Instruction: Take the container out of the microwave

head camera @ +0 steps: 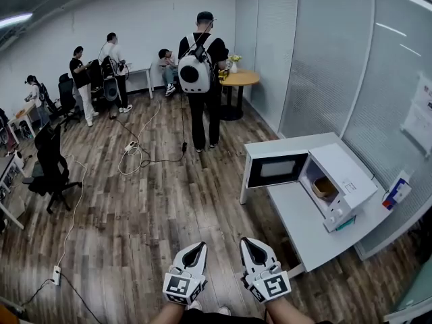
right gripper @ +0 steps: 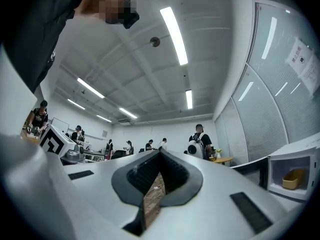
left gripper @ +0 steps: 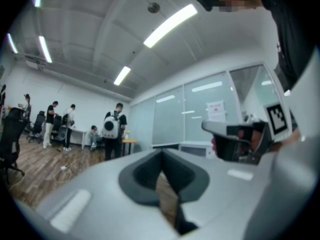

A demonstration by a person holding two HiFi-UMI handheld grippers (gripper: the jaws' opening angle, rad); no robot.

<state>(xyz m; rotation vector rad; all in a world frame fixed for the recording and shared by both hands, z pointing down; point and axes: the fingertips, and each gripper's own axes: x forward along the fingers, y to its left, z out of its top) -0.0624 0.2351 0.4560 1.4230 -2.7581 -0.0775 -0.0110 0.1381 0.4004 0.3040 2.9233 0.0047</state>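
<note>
Container (head camera: 325, 188) was seen inside the open microwave (head camera: 347, 171), toward the far right edge of the white table (head camera: 300, 225), ahead and to the right of both grippers. The right gripper (head camera: 252, 246) was judged nearer than the left gripper (head camera: 196, 248). Both pairs of jaws were held together, with nothing between them.

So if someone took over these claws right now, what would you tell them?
Left claw: shut, empty.
Right claw: shut, empty.
Both are held low, well short of the microwave, which sits on the white table to the right.
Done: its door is open.
The tan container sits inside.
To do: approach, grip it, lift it out.
</note>
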